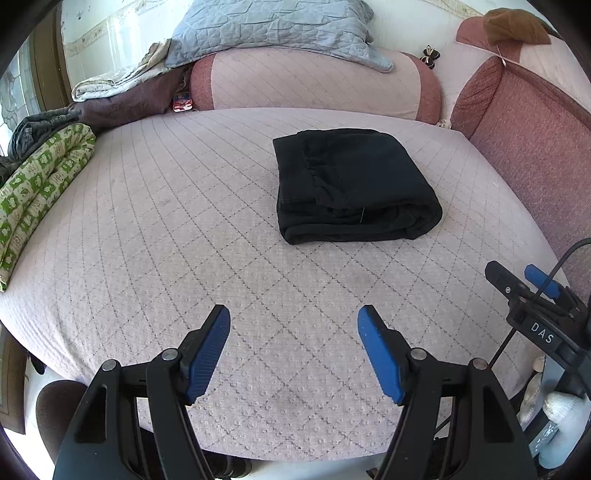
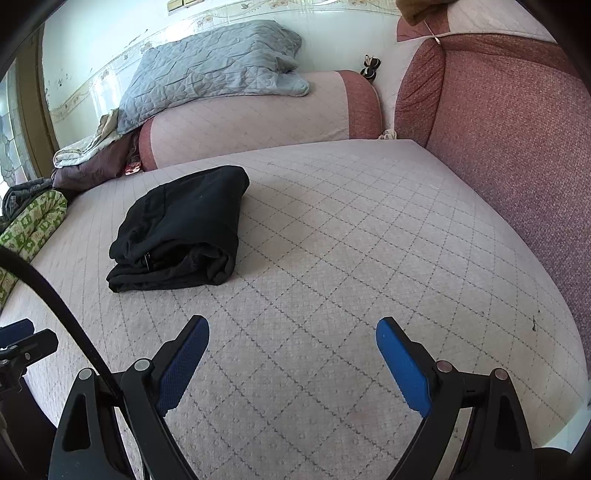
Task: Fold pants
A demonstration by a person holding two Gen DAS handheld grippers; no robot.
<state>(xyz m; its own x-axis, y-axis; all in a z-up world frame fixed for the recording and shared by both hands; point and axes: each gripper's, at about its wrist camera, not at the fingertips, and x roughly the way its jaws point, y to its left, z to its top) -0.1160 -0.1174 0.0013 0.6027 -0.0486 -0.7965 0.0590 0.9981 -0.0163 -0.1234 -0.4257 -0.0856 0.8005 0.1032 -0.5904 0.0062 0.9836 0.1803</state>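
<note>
The black pants (image 1: 351, 184) lie folded into a thick, roughly square bundle on the pale pink quilted cushion (image 1: 184, 240), whose surface is stitched in a dark diamond grid with small raised dots near the front edge. The fabric looks soft and matte; the gathered waistband shows on top, and rounded layered folds face the cameras. From the right wrist view the pants (image 2: 181, 229) sit toward the left, well apart from both grippers. The left gripper (image 1: 293, 350) hovers over the cushion's near edge with its black fingers spread wide and ribbed blue pads (image 1: 207, 354) holding nothing. The right gripper (image 2: 291, 362) is likewise spread apart and empty, its blue pads (image 2: 404, 365) facing inward; it also shows at the right edge of the left view (image 1: 532, 284). Behind the pants a rounded bolster (image 1: 314, 81) with dusty red ends carries a grey-blue quilted pillow (image 1: 273, 29). A coarse-woven red backrest (image 2: 498, 129) lines the right side. At the left lies a green-and-cream printed roll (image 1: 37, 192).
</note>
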